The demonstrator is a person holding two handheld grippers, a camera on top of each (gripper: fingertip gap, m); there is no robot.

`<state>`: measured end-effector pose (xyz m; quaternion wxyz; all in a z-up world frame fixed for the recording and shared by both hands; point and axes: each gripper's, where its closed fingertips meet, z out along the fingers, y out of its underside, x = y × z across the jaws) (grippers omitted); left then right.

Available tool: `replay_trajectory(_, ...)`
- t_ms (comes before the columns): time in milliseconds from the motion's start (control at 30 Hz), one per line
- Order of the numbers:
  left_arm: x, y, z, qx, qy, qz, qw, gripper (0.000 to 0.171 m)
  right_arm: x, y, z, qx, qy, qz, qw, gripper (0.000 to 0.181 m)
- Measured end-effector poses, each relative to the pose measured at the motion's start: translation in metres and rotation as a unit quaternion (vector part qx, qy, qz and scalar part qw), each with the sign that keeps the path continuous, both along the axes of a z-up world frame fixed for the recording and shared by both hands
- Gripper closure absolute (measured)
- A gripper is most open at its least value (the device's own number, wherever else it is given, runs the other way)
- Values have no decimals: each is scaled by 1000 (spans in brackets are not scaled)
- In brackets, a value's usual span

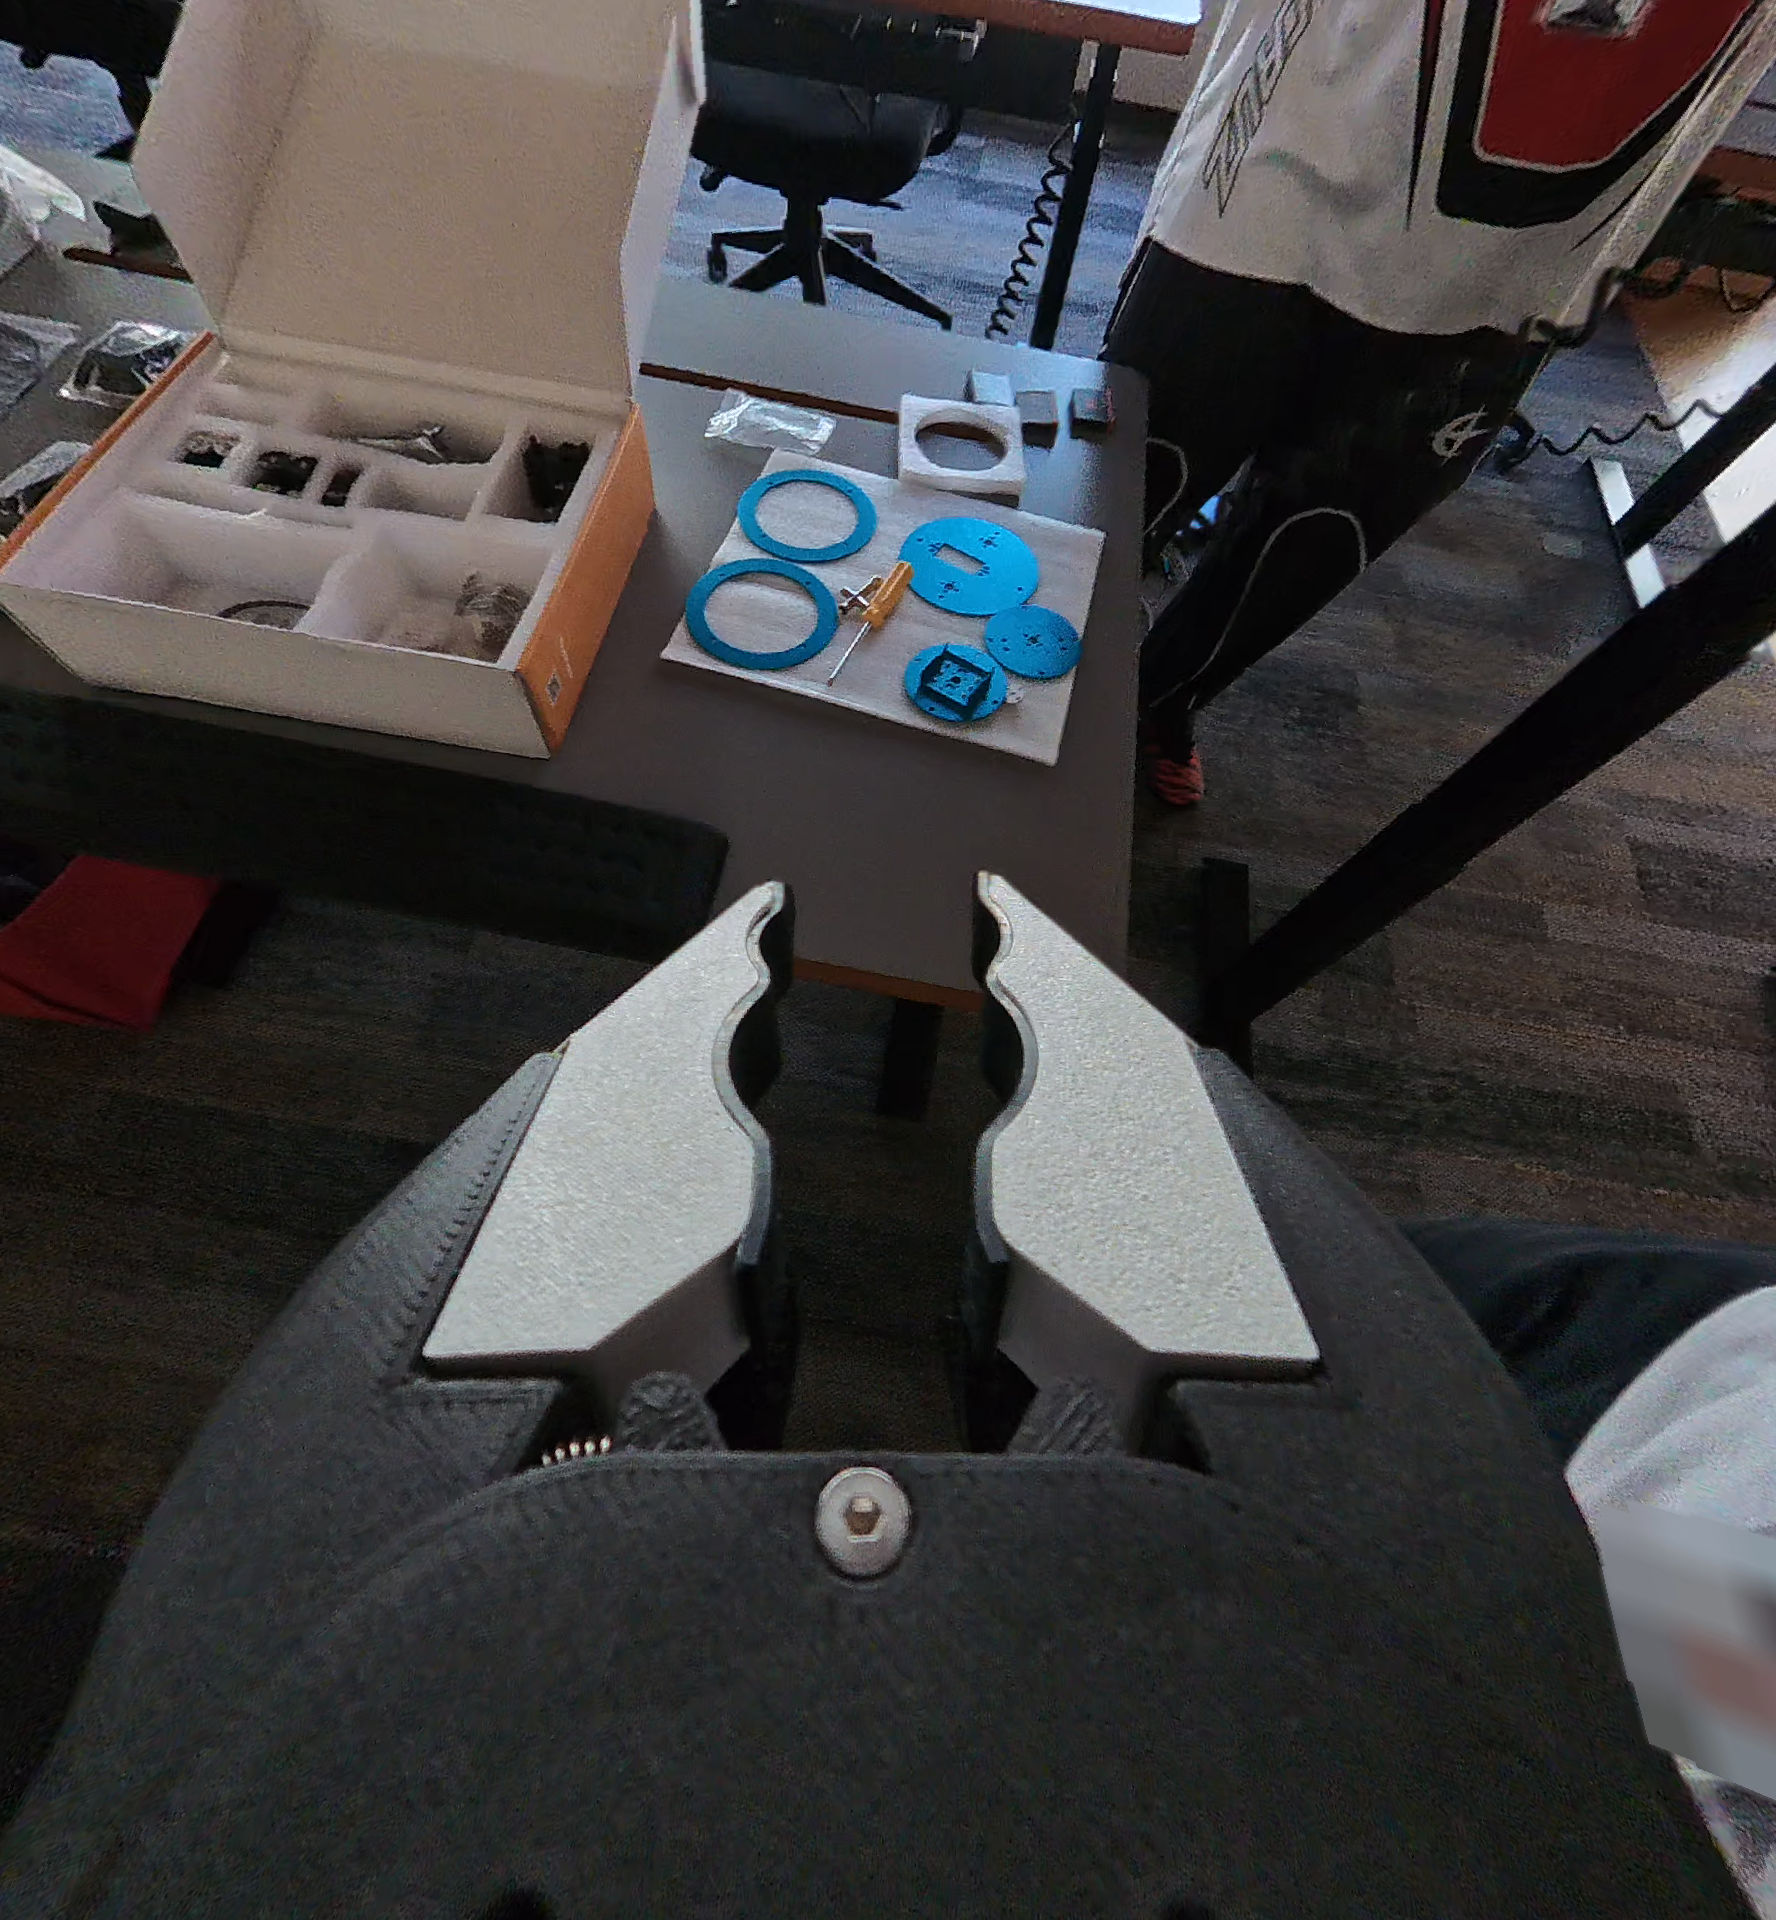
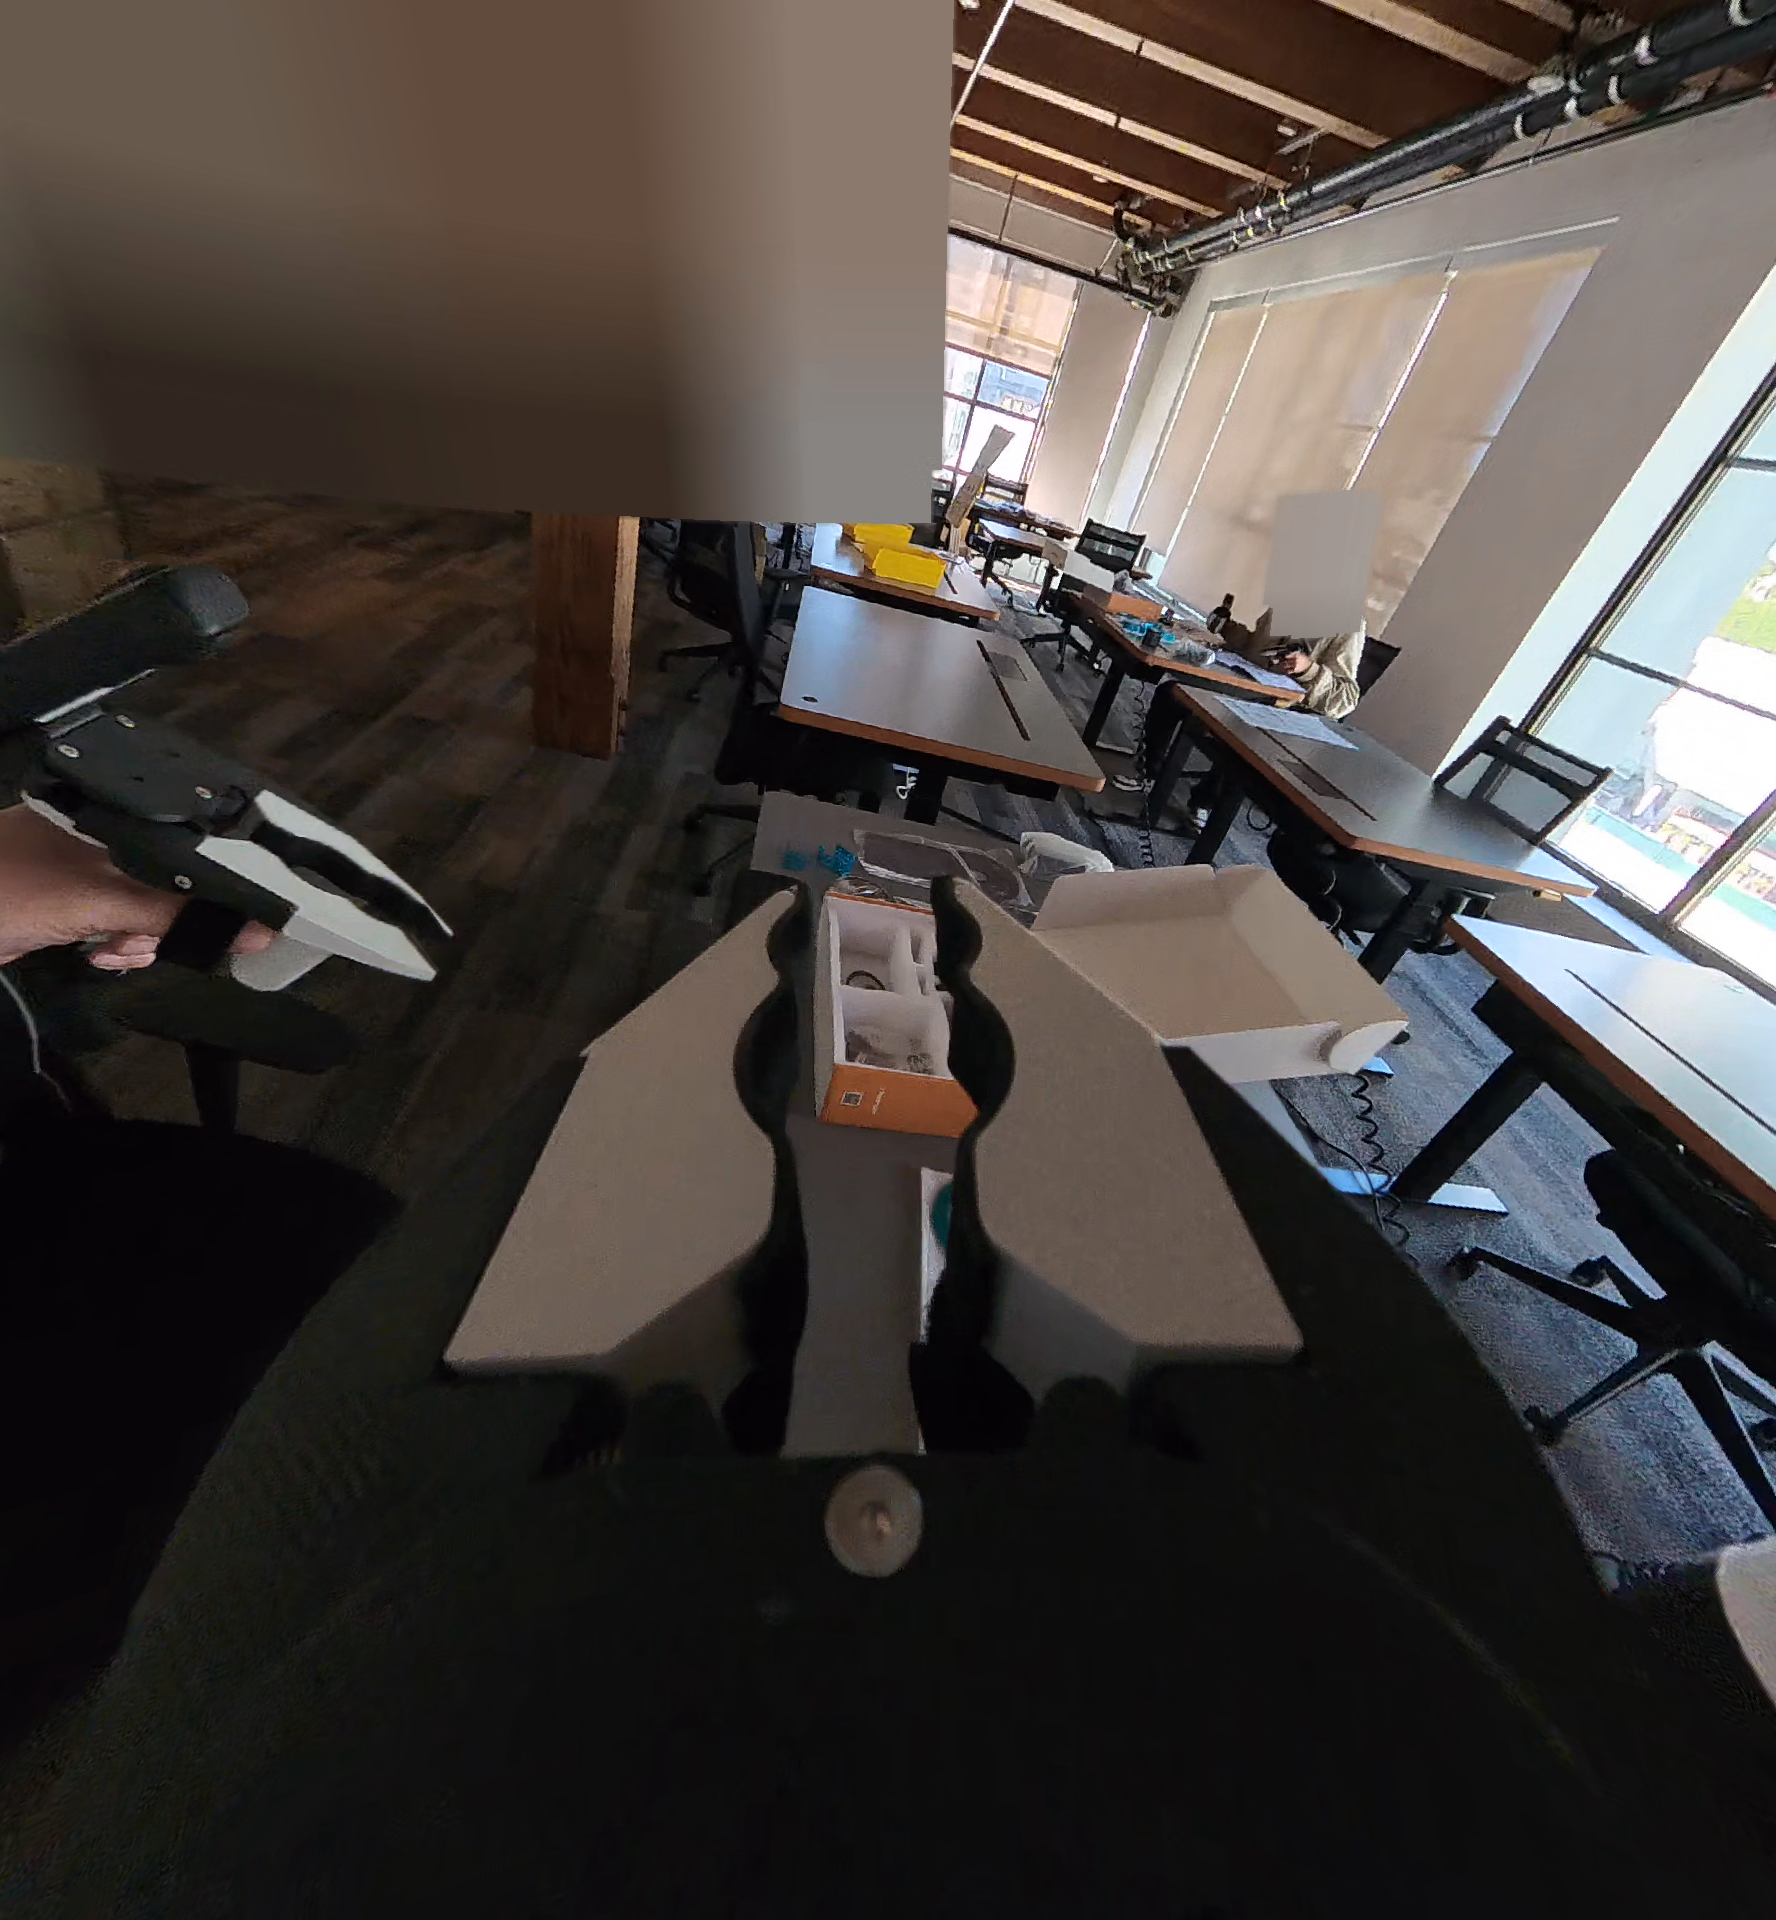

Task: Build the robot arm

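The left gripper [image 1: 882, 904] is seen released, jaws parted with nothing between them, held off the near edge of the grey table [image 1: 853, 821] and above the carpet. The right gripper [image 2: 863, 914] is likewise released and empty, raised in the air and aimed toward the kit box [image 2: 889, 1029]; in that view the left gripper [image 2: 416, 935] is held in a hand [image 2: 42, 894], well left of the box.

The kit box [image 1: 323, 582] is taken as landmark: white carton, orange side, lid stood open, white foam insert with compartments holding small dark parts. Right of the box a white foam sheet [image 1: 1050, 717] is laid on the table. On the sheet two blue rings [image 1: 759, 613], a blue round plate [image 1: 967, 561] with a rectangular cutout, a smaller blue disc [image 1: 1031, 641] and a blue disc with a square mount [image 1: 955, 681] are spread. A yellow-handled screwdriver [image 1: 879, 603] lies between the rings and the plate. Behind the sheet a white foam square with a round hole [image 1: 962, 442] is placed. A standing person [image 1: 1383, 260] is seen right of the table.
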<state>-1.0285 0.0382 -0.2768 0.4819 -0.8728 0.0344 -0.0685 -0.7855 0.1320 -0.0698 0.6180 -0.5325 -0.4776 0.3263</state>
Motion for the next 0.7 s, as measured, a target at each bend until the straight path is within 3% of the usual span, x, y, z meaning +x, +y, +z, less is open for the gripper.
replay_trajectory(433,-151,217,-86,-60,75,-51,994,143,-70,150,-68,7,-94,-65,993,160)
replay_trajectory(700,-206,325,-167,-179,130,-151,963,140,-106,193,-107,-47,-119,-107,986,160)
